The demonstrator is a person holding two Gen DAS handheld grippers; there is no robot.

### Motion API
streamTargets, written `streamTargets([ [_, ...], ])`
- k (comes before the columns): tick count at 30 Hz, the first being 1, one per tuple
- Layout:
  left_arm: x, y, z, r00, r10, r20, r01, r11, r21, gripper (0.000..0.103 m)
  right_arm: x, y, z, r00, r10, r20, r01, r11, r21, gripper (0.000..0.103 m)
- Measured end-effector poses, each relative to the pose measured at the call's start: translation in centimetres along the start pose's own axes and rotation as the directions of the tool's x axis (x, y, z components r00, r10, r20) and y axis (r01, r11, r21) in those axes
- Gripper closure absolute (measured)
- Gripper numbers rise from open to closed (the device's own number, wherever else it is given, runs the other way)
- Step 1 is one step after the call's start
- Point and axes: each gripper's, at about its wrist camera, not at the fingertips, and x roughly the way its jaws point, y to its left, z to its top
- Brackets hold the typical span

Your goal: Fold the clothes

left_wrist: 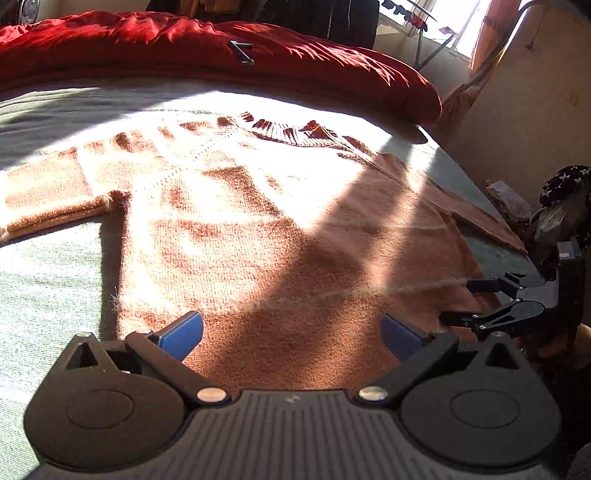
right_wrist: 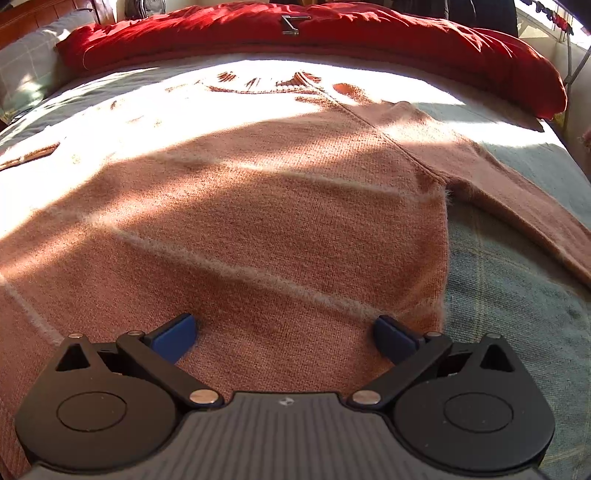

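Sweater: my rust-orange knit sweater (left_wrist: 266, 229) lies flat on the grey-green bedsheet (left_wrist: 44, 280), collar away from me, both sleeves spread out to the sides.
Light: strong sun washes out the upper half; a shadow falls across the lower body.
Left gripper: my left gripper (left_wrist: 291, 334) hangs over the hem end of the sweater, blue pads (left_wrist: 183, 334) wide apart, nothing between them.
Right gripper: my right gripper (right_wrist: 284, 338) is over the sweater's lower right part, pads spread as well and empty; the side edge of the knit runs just beside the right-hand pad.
Cross-view: from the left camera I catch the right gripper at the far right edge, by the sweater's side.
Background: a red duvet (right_wrist: 332, 33) is bunched along the far side of the bed.
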Motion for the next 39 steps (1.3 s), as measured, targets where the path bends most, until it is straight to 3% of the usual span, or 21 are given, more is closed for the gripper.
streamTargets([
  [4,2.1,1.3,-1.1,0.997,0.039,-0.067,-0.041,0.999,-0.026,0.001,-0.2,-0.1,-0.3,1.000,0.010,0.003,-0.010,1.000,-0.002,0.000],
  [14,-0.7,1.8,-2.8,0.999,0.045,-0.019,-0.046,0.998,-0.044,0.001,0.3,-0.3,0.2,0.999,0.027,-0.022,-0.027,1.000,-0.011,0.000],
  [21,-0.9,0.6,0.0,0.998,0.037,0.043,-0.039,0.998,0.041,0.001,0.5,0.0,0.3,1.000,0.007,-0.026,-0.007,1.000,-0.009,0.000],
  [26,1.5,0.0,2.2,0.998,-0.005,0.055,0.001,0.998,0.068,0.001,0.4,0.1,0.1,1.000,-0.005,-0.013,0.005,1.000,-0.002,0.000],
  [31,4.0,0.6,1.1,0.998,0.063,0.017,-0.064,0.998,0.030,0.001,0.4,0.2,0.0,1.000,-0.013,-0.003,0.013,1.000,0.007,0.000],
  [39,1.5,-0.2,-1.4,0.994,0.103,0.017,-0.104,0.994,0.036,0.001,0.4,0.2,0.0,1.000,-0.017,0.002,0.017,1.000,0.013,0.000],
])
